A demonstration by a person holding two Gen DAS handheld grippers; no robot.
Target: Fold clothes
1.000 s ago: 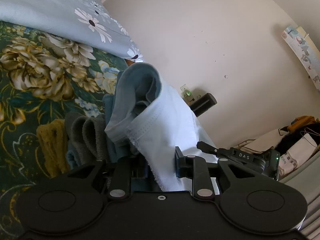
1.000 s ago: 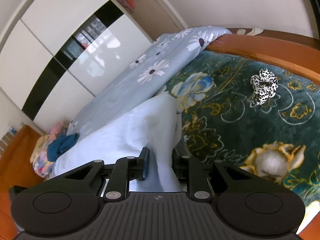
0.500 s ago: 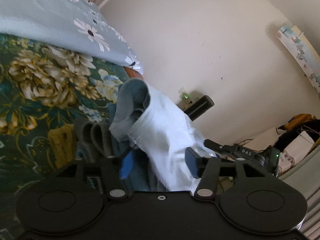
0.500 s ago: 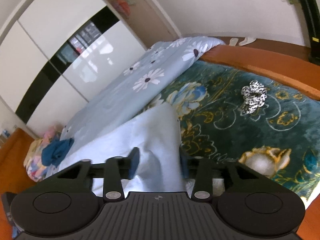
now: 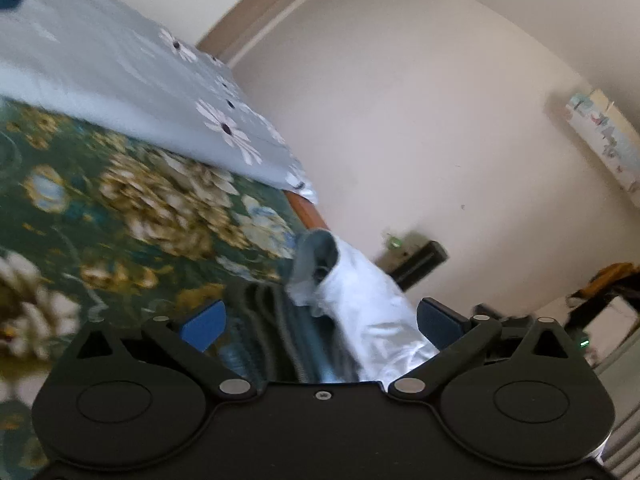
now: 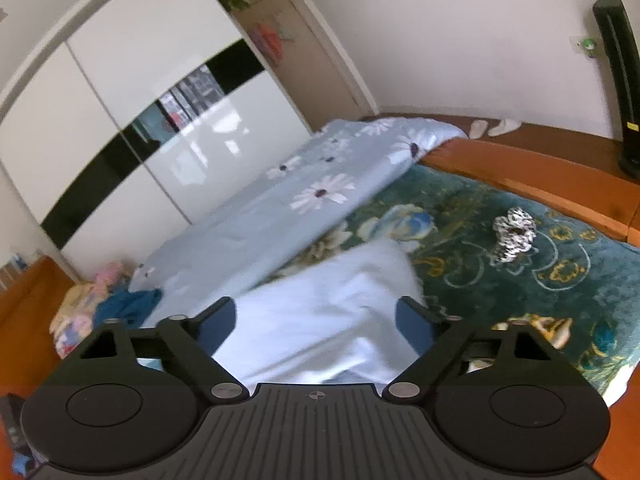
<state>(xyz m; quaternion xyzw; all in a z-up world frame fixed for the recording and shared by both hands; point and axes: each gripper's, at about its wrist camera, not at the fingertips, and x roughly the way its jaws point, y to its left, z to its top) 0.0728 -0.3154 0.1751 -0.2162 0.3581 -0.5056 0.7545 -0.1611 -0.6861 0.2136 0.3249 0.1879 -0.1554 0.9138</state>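
Both the left hand-held gripper [image 5: 320, 320] and right hand-held gripper [image 6: 316, 320] gape wide above the pale garment [image 6: 320, 304], gripping nothing

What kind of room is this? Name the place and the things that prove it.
Most likely a bedroom in a home. A wooden-framed bed carries a green floral blanket and a daisy-print duvet, and a tall sliding-door wardrobe stands beside it. A light blue garment lies on the blanket.

Soft daylight, motion blur over both views, fisheye-bent edges, glare on wardrobe doors [image 6: 224, 136]
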